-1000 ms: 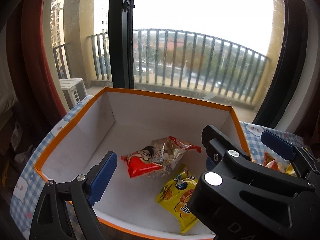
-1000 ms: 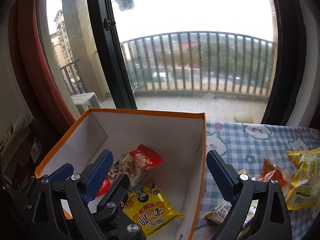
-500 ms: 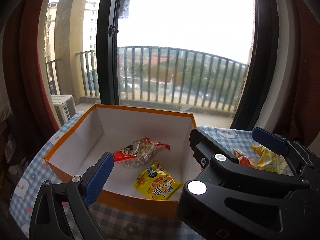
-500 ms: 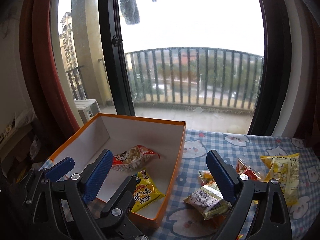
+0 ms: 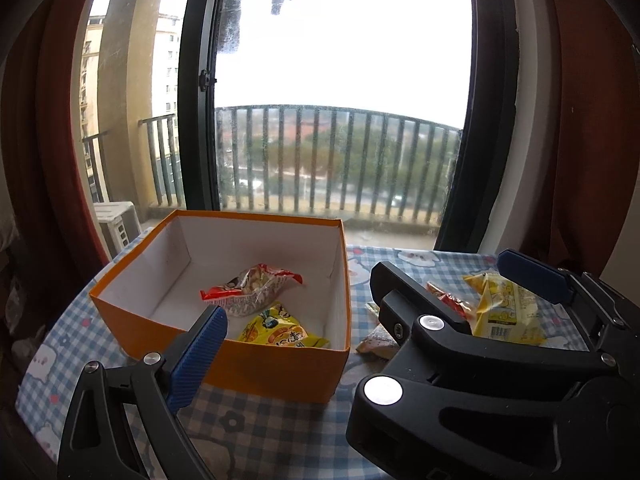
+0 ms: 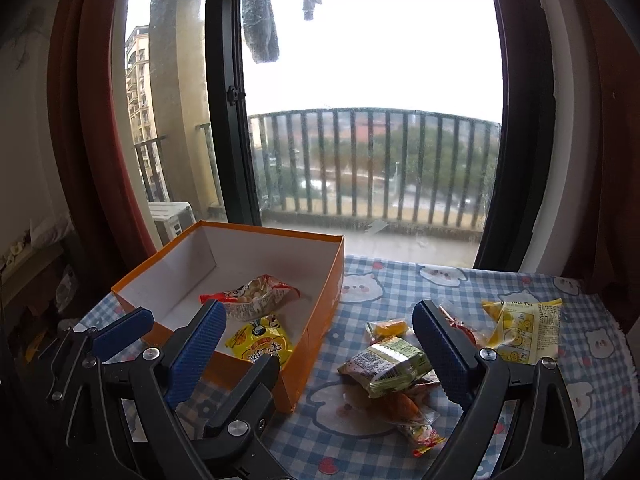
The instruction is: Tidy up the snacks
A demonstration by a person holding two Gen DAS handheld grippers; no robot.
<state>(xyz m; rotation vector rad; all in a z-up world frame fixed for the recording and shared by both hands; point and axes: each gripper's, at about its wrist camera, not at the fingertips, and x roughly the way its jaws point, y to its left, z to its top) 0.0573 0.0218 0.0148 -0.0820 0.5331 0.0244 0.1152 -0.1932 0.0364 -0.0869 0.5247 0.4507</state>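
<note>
An orange box (image 5: 256, 368) with white inside walls stands on the left of the table, also seen as the orange box (image 6: 310, 340). In it lie a red-and-clear snack packet (image 5: 252, 288) (image 6: 252, 298) and a yellow packet (image 5: 280, 334) (image 6: 260, 342). Loose on the cloth to the box's right lie a green-and-white packet (image 6: 384, 364), a pale yellow packet (image 6: 524, 328) (image 5: 508, 308) and small orange ones (image 6: 404, 404). My left gripper (image 5: 316, 344) hangs open and empty before the box's near wall; its right finger is hidden behind the right gripper's black body. My right gripper (image 6: 318, 354) is open and empty, over the box's near right corner.
A blue checked cloth with cartoon animals (image 6: 400, 280) covers the table; its right edge (image 6: 624, 340) is ragged. Behind the table is a tall window with a black frame (image 6: 232, 140) and a balcony railing. Dark red curtains (image 6: 92, 140) hang on both sides.
Both grippers have drawn back from over the box and risen. The box now looks smaller and farther away, and the loose packets on the cloth have come into view.
</note>
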